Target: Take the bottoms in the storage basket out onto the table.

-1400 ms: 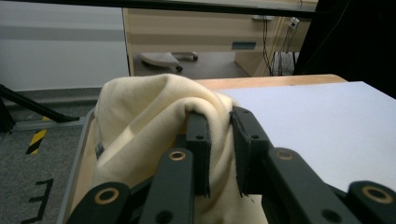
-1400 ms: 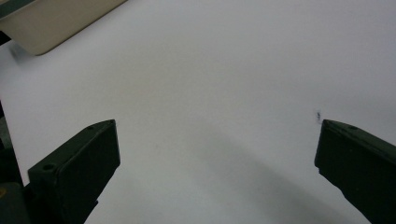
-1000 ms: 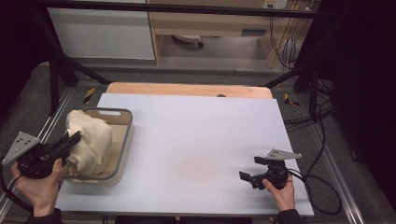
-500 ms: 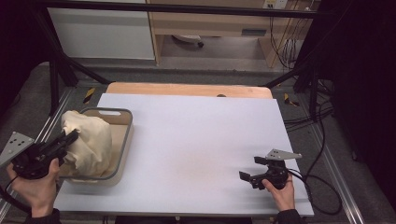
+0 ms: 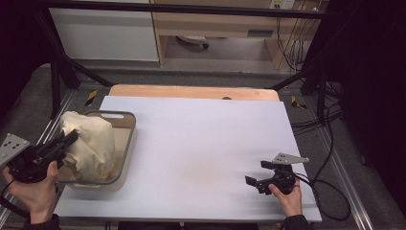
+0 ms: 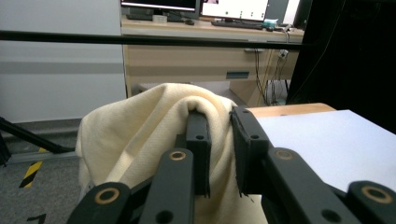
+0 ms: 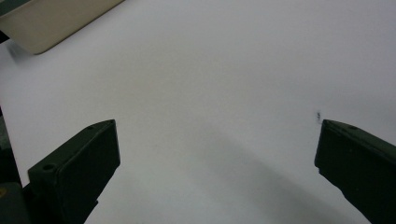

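Observation:
A cream cloth (image 5: 91, 143) is heaped in a grey-rimmed beige bin (image 5: 130, 139) at the left of the white table (image 5: 206, 134). My left gripper (image 5: 70, 138) reaches in from the bin's left side, shut on a fold near the top of the heap. In the left gripper view the cloth (image 6: 140, 126) drapes over and between the two black jaws of that gripper (image 6: 219, 116). My right gripper (image 5: 256, 172) rests low over the table's near right part, held by a hand. It is open, with bare white table between its jaws (image 7: 217, 149).
A wooden board (image 5: 191, 91) edges the table's far side. Black frame bars and a desk stand beyond it. Cables (image 5: 330, 191) trail off the right edge. The bin's corner (image 7: 51, 23) lies far ahead in the right gripper view.
My left hand has drifted slightly toward the table's left edge, still gripping the cloth. The right hand has not moved.

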Tool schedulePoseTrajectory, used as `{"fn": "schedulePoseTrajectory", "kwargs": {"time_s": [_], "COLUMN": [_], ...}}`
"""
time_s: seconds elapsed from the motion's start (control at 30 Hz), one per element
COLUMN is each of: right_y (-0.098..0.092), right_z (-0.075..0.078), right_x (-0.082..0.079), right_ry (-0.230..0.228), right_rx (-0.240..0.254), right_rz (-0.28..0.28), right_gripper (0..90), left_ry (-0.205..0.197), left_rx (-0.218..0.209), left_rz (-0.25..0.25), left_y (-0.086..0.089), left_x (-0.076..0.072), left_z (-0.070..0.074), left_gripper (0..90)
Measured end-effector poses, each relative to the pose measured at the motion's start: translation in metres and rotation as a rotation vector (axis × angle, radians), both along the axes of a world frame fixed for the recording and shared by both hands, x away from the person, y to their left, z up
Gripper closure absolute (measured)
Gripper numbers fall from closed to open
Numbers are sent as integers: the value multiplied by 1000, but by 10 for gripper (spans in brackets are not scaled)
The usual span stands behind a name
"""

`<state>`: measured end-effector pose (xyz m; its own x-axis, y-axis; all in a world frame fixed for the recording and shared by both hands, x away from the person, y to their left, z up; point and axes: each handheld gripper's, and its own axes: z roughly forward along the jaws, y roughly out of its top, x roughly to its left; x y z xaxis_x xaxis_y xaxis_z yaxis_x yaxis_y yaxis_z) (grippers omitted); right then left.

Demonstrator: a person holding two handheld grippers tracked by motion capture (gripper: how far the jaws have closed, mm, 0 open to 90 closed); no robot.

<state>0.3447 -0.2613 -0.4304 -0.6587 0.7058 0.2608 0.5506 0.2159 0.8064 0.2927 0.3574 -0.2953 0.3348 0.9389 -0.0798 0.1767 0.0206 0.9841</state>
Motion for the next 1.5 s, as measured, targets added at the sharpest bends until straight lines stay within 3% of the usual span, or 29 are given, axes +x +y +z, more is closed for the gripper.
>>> {"fn": "schedulePoseTrajectory", "kwargs": {"time_s": [1.5], "right_y": [0], "right_z": [0], "right_x": [0], "right_ry": [-2], "right_rx": [1], "right_rz": [-6], "right_gripper": [5], "left_ry": [-111], "left_rx": [-46], "left_rz": [-24], "left_y": [-1], "left_x": [2], "left_z": [21], "left_gripper": [782]}}
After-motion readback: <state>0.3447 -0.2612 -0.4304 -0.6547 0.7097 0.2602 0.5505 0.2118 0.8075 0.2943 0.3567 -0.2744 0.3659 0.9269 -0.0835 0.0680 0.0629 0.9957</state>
